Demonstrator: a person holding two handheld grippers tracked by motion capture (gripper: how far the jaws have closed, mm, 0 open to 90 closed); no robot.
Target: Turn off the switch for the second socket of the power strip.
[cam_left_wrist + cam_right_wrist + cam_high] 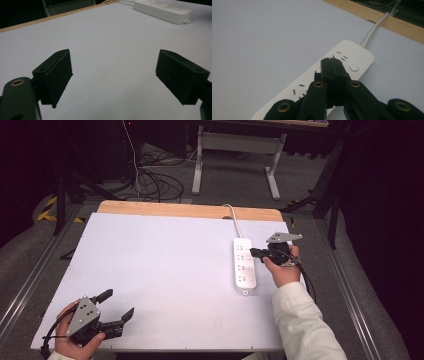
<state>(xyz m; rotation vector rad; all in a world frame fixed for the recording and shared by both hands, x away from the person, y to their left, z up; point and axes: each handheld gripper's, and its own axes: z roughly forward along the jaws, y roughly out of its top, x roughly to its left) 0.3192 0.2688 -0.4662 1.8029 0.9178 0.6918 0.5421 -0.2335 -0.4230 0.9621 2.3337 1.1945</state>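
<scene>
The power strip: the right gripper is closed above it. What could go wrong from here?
1. The right gripper, jaws shut, hangs over the power strip near its round button; a push down might miss the button and strike a socket.
2. The strip lies loose on the white table; a sideways push may slide it.
3. The left gripper, open, is far off and cannot steady it.

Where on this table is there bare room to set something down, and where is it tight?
The white table top is bare from its left edge across to the power strip, back to the wooden strip. The near left corner holds the open left gripper. It is crowded on the right, where the closed right gripper sits over the power strip and its cord.
</scene>
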